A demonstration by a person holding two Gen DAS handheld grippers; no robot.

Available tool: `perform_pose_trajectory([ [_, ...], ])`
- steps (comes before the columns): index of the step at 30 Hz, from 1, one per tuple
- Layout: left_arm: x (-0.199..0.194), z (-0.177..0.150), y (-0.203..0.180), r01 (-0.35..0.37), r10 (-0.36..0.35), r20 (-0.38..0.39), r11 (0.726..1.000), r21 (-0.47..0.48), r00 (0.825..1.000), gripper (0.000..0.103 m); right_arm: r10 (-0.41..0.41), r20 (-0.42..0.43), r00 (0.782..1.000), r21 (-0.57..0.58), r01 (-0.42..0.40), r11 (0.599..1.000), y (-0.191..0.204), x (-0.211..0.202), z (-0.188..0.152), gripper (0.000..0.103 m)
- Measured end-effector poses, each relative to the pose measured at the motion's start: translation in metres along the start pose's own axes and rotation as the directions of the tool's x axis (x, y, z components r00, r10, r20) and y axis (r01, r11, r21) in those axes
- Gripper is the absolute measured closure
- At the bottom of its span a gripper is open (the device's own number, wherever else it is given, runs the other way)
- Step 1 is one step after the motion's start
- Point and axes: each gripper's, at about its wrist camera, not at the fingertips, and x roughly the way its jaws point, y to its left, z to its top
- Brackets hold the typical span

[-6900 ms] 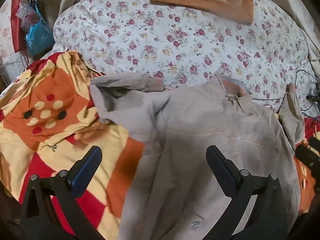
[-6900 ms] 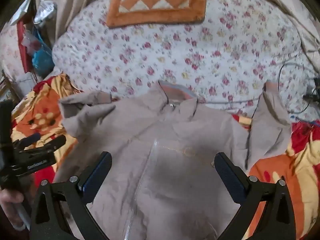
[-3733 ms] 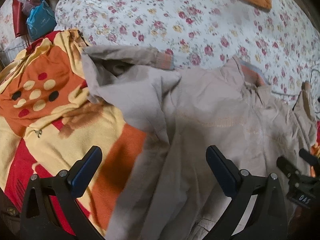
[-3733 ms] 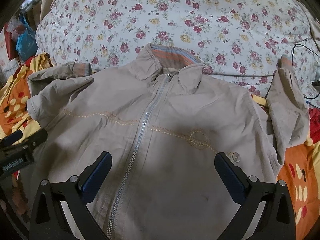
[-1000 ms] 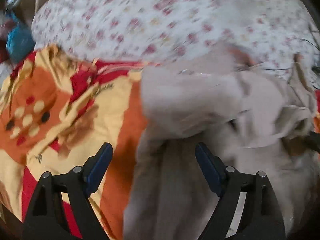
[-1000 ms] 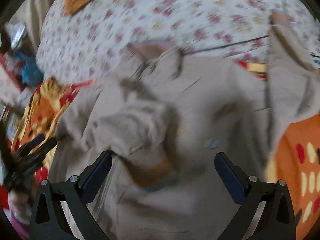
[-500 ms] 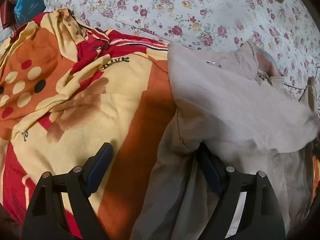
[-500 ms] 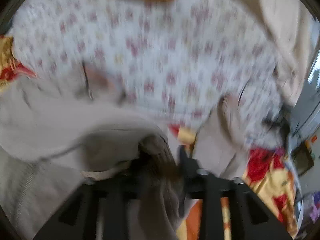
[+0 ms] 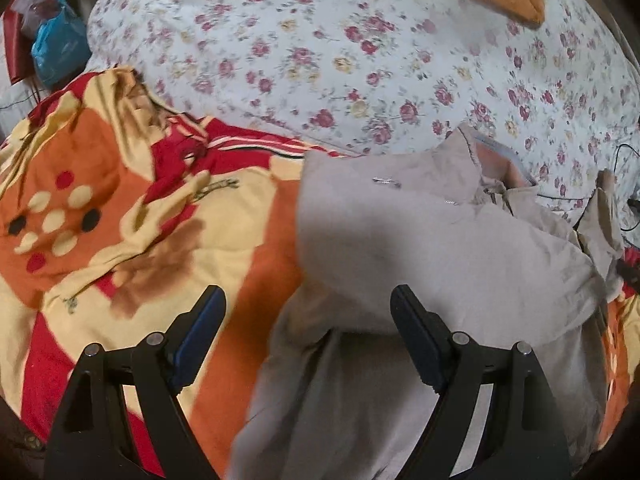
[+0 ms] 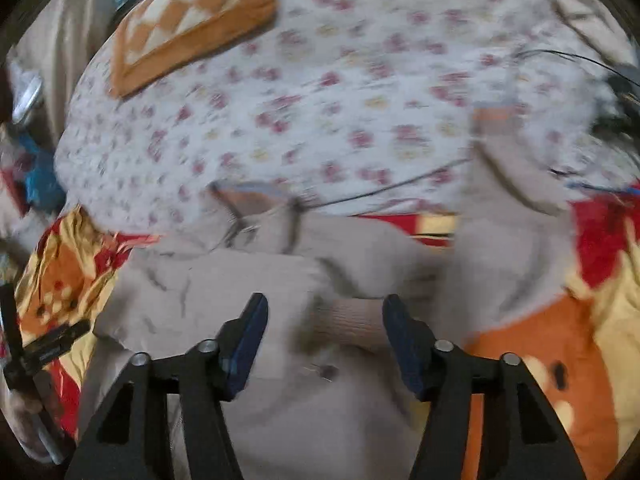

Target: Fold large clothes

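So far, 1 sleeve of the beige jacket [image 9: 420, 240] lies folded across its chest, the ribbed cuff [image 10: 352, 320] resting on the front panel; that is about a third of the fold, by my reading. The jacket sits face up on the orange-and-red blanket [image 9: 120, 208], its collar [image 9: 492, 160] toward the floral quilt [image 9: 360, 48]. The other sleeve [image 10: 508, 216] lies stretched out toward the quilt, unfolded, and the body has not been doubled over. The left gripper [image 9: 308, 336] hovers with its jaws apart over the jacket's near edge, gripping nothing. The right gripper [image 10: 324, 332] is likewise spread, its 2 fingers either side of the cuff without pinching it. That view is blurred, so finer detail is unclear.
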Motion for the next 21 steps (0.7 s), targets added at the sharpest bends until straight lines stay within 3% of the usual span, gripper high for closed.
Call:
perform_pose_trajectory([
  [2,0.014,0.004,-0.008,0.005,-0.005,-0.022,1.000,-0.004,1.000,0.018,-0.009,-0.052,0.999,-0.047,0.007,0.999,0.011,0.028,-0.003,0.076],
  [8,0.059,-0.008,-0.009,-0.024,0.023,-0.097,1.000,-0.013,0.995,0.018,-0.084,-0.184,0.979,-0.017,0.083,0.996,-0.015,0.088,-0.028,0.076],
  [13,0.060,-0.010,-0.012,-0.043,0.045,-0.073,0.999,0.019,0.996,0.018,-0.069,-0.143,0.987,-0.013,0.067,0.998,-0.012,0.067,-0.024,0.072],
  [16,0.059,-0.013,-0.011,-0.042,0.043,-0.065,0.999,0.018,0.997,0.018,-0.029,-0.103,0.994,-0.016,0.028,0.999,-0.008,0.045,-0.026,0.063],
  [21,0.058,-0.014,-0.009,-0.041,0.041,-0.066,0.999,0.008,0.997,0.018,-0.006,-0.101,0.995,-0.035,0.003,0.999,-0.003,0.034,-0.030,0.062],
])
